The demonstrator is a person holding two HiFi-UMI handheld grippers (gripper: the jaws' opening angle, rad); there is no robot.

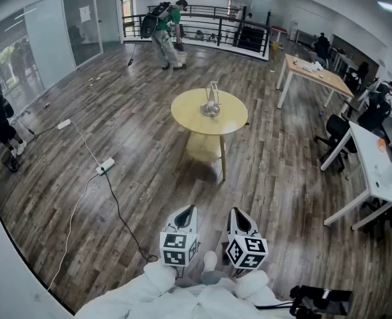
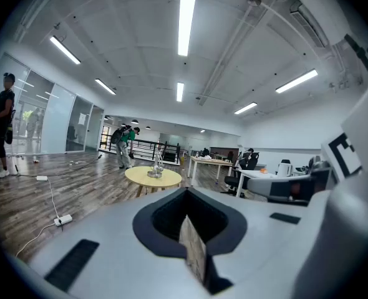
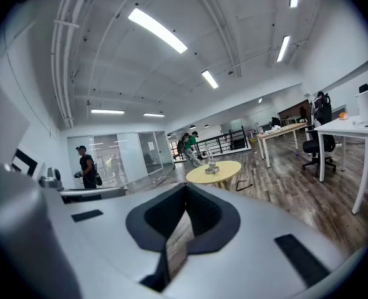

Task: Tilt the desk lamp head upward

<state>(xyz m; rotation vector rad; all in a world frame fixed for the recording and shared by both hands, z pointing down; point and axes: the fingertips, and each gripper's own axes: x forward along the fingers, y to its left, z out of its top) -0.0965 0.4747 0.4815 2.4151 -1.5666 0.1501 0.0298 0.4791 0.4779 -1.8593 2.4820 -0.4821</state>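
- Both grippers are clenched and empty. The left gripper (image 1: 187,210) and the right gripper (image 1: 236,212) hang side by side close to the person's body, each with its jaws pressed together on nothing.
- 1 desk lamp (image 1: 211,102) is the task's thing. It stands near the middle of the round yellow table (image 1: 186,117), well apart from both grippers, straight ahead across the wood floor.
- It looks like a slender metal frame on a small round base. I judge it light and rigid, with a smooth base that could slide or tip on the tabletop if the head alone is pushed.
- The best hold, as I judge it, uses both: 1 gripper pins the base or lower stem while the other pinches the head's rim, or the arm just below it, and turns it up at the joint. The head and its hinge are too small here to make out.
- The lamp sits away from the table's edge on every side, which leaves room to come in from the near side.
- The floor ahead is open. A power strip (image 1: 105,166) with its cable lies off to the left, and white desks (image 1: 375,168) with a chair (image 1: 335,130) stand well to the right.
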